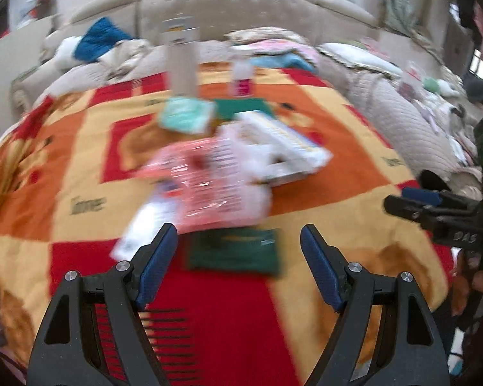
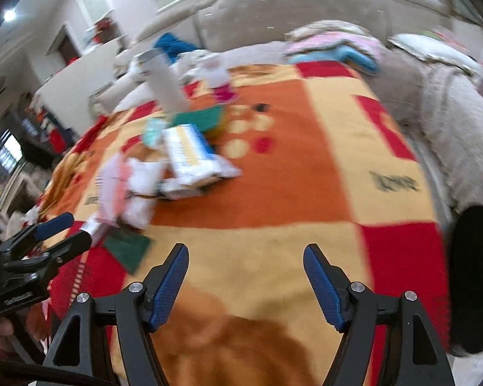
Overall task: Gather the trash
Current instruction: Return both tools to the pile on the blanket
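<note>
Both frames blurred. Left claw released, nothing between its blue pads, hanging over the near part of a bed with a red, orange and yellow blanket. Right claw also spread and empty, over bare blanket well right of the trash. Trash sits in a loose pile mid-bed: pink wrapper, white box touching it on the right, teal packet behind, dark green flat pack nearest the left claw, just ahead of its pads. Tall white tube and small pink-bottomed bottle stand upright beyond the pile. Padded headboard behind.
</note>
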